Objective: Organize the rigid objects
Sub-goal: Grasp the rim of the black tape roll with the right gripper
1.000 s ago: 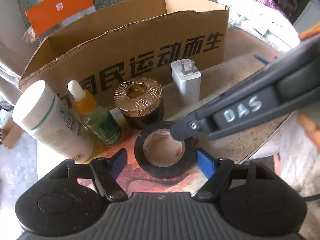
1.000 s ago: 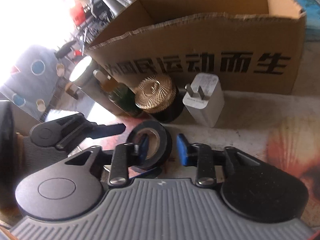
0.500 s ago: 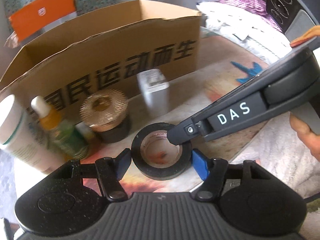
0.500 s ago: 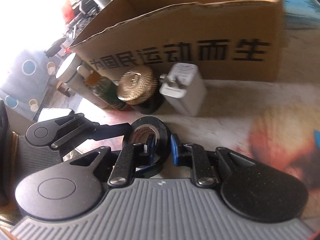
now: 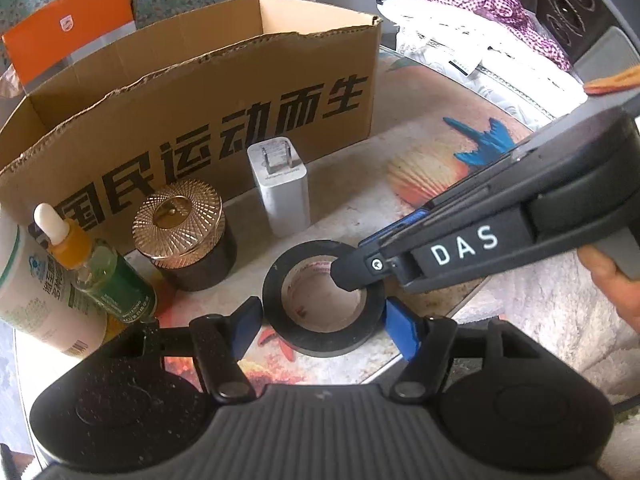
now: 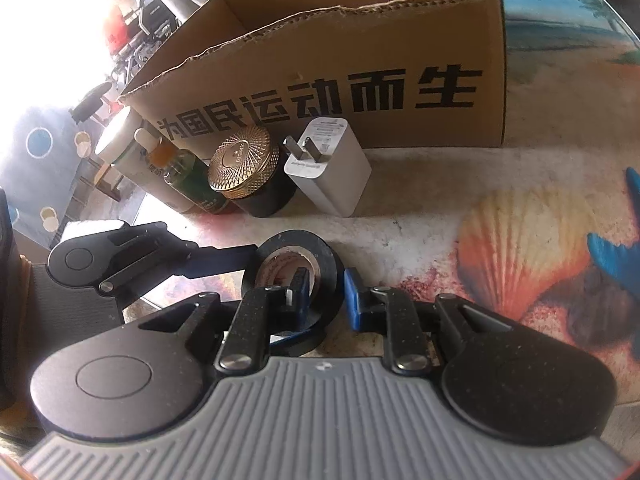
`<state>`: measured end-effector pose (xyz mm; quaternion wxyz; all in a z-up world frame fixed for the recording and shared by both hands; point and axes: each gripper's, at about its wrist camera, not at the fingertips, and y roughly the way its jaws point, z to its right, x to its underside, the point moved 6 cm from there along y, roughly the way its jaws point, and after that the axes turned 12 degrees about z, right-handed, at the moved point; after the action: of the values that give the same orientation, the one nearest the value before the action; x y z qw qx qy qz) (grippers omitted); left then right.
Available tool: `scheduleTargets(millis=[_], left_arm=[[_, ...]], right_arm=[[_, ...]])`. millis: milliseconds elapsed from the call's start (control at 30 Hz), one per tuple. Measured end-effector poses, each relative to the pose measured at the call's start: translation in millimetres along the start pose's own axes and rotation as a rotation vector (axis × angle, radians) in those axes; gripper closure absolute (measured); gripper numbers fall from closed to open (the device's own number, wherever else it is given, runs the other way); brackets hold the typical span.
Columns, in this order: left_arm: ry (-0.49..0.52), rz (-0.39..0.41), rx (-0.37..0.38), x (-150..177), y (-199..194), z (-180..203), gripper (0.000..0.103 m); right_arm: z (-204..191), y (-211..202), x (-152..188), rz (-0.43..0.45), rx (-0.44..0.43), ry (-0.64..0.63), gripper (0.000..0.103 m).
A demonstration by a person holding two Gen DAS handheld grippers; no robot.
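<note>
In the left wrist view a cardboard box (image 5: 208, 92) spans the upper left and centre of the frame, standing on the table (image 5: 400, 184). Before its front wall stand, from left to right, a lotion bottle (image 5: 36, 296), a dropper bottle (image 5: 100, 272), a lidded jar (image 5: 184, 232) and a plug adapter (image 5: 280, 188). The tape roll (image 5: 324, 300) lies flat at centre frame, before the adapter and right of the jar. Folded cloth (image 5: 480, 56) lies at upper right, right of the box.
</note>
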<state>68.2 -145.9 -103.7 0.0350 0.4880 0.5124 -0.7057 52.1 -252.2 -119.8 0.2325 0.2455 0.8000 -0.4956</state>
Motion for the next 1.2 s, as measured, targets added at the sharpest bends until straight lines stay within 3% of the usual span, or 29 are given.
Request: scheduleTargets(millis=[267,467,1200], left_arm=[[0.009,0.007,-0.009,1,-4,-2,0.031],[0.003,0.010,-0.013,0,-4,-2,0.035],[0.018,0.026,-0.016,-3,-8,1,0.036]], right_arm=[[-11,10,-2,0.009,0.014,-0.071,0.083],[-20,12,1,0.018,0.031,-0.172,0.083],[-16,0,2,0.059,0.044,-0.138,0.084]])
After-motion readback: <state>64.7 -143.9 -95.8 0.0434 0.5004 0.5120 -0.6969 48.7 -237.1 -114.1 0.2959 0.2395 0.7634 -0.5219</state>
